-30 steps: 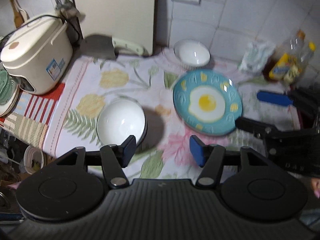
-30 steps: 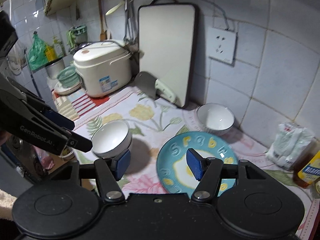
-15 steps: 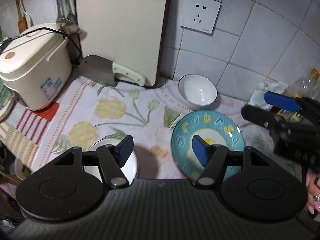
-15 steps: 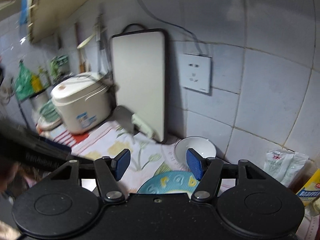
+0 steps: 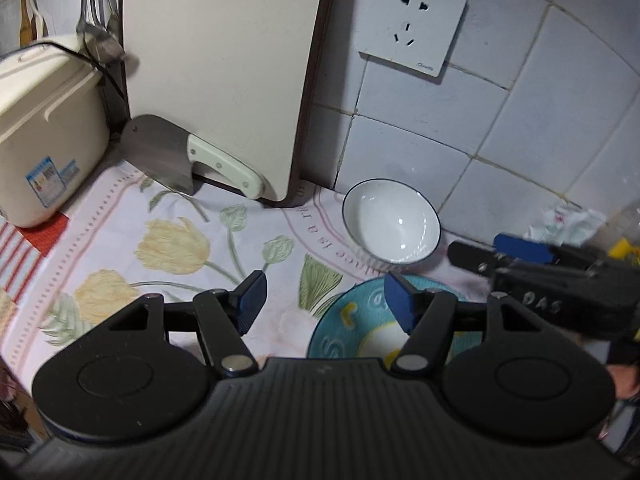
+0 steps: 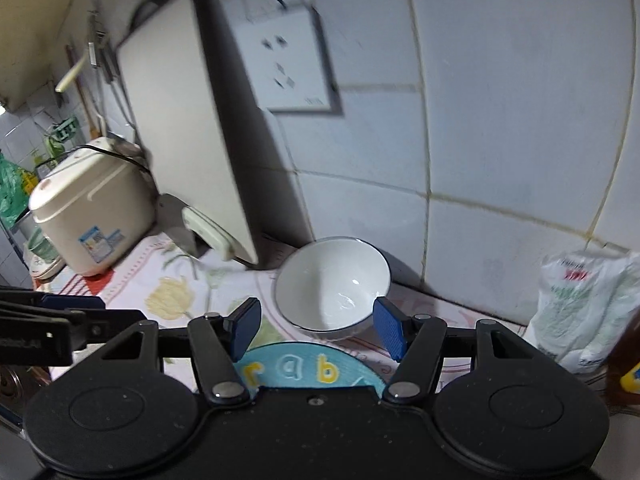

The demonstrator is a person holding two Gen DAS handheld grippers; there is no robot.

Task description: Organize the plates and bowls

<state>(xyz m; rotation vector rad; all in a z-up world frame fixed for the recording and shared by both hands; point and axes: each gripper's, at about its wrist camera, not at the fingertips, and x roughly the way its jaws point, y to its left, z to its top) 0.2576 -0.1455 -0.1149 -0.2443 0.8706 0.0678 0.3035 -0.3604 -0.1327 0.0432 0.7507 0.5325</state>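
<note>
White bowl [image 6: 333, 292] is seen by the tiled wall, past the blue plate [image 6: 304, 368], on the flowered surface [image 5: 120, 220]. It is framed between the tips of the right tongs [image 6: 316, 330], likely to be picked up. Both right and left tongs [image 5: 324, 300] are held open and empty. The plate lies under the left tongs.

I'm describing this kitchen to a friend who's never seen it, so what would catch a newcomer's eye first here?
Probably the round white ceramic bowl with a dark rim, sitting on the floral cloth by the tiled wall, right ahead of the open right gripper. Just in front of it lies the turquoise plate with yellow letters. To the left, a tall cream cutting board leans on the wall with a steel cleaver propped against it.
</note>
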